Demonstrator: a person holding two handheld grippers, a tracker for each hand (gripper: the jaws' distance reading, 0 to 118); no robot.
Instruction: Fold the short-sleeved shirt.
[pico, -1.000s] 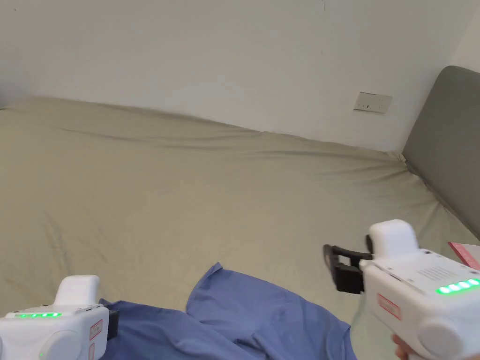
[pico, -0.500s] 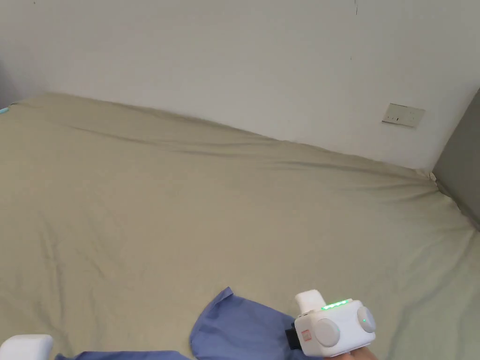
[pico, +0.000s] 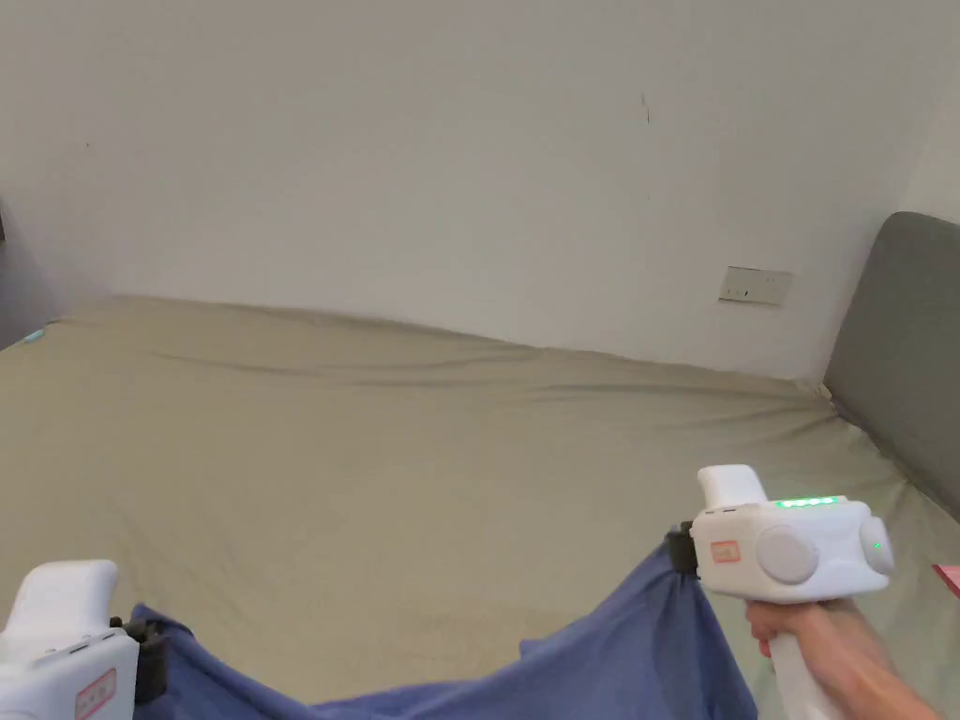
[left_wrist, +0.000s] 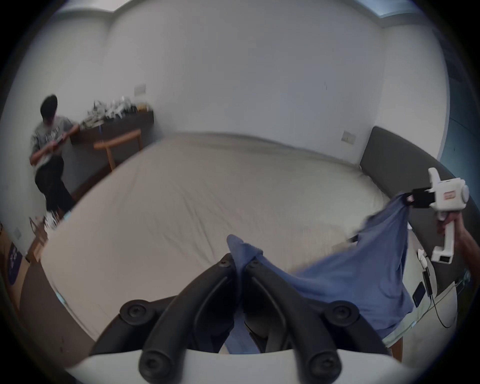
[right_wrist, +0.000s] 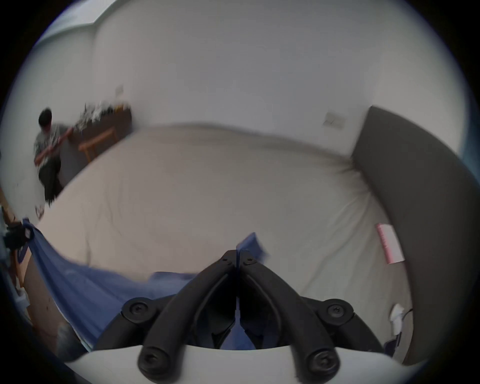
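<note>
Shirt (pico: 647, 656) (soft blue cloth) sags between both pinching grippers.

Shirt (pico: 647, 647) is coming up off the bed (pico: 403, 450) now; a second ago it was lying bunched on the sheet. Both grippers are clamping it: left gripper (left_wrist: 240, 262) on one edge, right gripper (right_wrist: 237, 256) on the other, cloth hanging stretched between them. Right gripper is sitting higher and further right than half a second ago. Head camera is tilting up, showing more wall.
</note>
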